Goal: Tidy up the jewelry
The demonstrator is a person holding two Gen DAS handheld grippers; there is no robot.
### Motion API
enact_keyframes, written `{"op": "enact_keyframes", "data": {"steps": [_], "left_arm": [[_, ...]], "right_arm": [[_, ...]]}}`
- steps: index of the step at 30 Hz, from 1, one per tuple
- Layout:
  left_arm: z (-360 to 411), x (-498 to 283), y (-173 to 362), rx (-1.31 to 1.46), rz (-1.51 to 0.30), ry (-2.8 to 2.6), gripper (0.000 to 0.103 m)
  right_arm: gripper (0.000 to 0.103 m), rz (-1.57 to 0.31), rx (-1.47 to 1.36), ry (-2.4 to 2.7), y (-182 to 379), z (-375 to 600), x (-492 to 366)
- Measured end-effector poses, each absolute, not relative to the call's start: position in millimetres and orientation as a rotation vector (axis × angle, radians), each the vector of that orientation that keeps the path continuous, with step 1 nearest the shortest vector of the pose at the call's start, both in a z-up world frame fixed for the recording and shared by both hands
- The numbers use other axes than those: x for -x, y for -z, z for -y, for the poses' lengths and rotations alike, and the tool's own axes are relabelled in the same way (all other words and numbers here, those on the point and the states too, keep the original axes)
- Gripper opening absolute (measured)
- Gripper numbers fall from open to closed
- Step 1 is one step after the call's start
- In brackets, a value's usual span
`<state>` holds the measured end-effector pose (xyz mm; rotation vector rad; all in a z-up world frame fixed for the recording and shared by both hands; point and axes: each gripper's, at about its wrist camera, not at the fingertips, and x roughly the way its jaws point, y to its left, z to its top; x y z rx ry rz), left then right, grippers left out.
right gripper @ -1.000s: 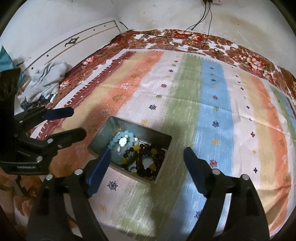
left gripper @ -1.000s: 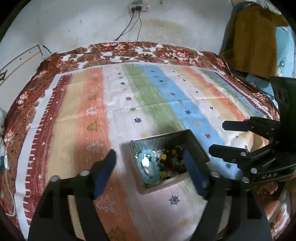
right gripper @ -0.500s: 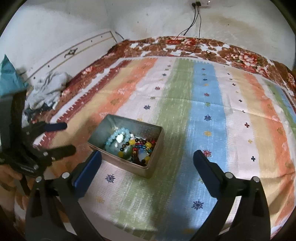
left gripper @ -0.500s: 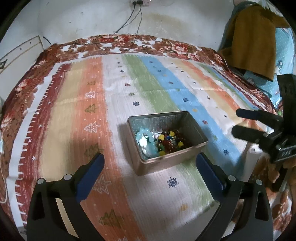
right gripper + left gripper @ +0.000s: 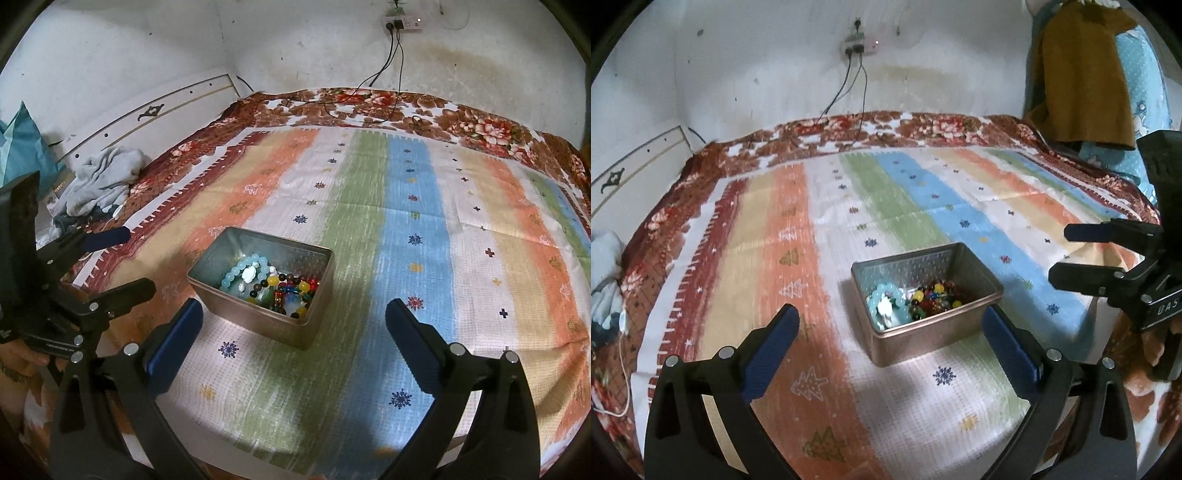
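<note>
An open metal tin (image 5: 936,330) sits on the striped bedspread (image 5: 831,229); it also shows in the right wrist view (image 5: 236,308). Inside lie a pale blue bead bracelet (image 5: 886,306) (image 5: 242,271) and several dark, red and yellow bead strands (image 5: 934,297) (image 5: 291,291). My left gripper (image 5: 890,330) is open and empty, held back from the tin's near side. My right gripper (image 5: 293,325) is open and empty, just right of the tin's near corner. Each gripper shows in the other's view, the right (image 5: 1078,254) and the left (image 5: 122,258).
A grey cloth heap (image 5: 101,182) lies at the bed's left edge by a white headboard (image 5: 155,110). Cables (image 5: 388,74) hang from a wall socket onto the floral blanket. A mustard garment (image 5: 1082,74) hangs at the right. The bed's front edge is close below both grippers.
Both grippers have pulled back and up from the tin, which now looks smaller and farther away. Both stay wide open. The jewelry in the tin has not moved.
</note>
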<state>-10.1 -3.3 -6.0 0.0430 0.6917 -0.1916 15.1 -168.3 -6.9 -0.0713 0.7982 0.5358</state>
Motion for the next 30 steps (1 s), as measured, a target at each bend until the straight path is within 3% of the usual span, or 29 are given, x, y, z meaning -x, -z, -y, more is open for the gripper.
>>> {"op": "enact_keyframes", "data": {"steps": [30], "left_arm": [[0.4,8.3,9.0,-0.034,-0.677,0.153,0.097]], "right_arm": [[0.098,-0.853,0.099,-0.532,17.9,160.9,-20.1]]}}
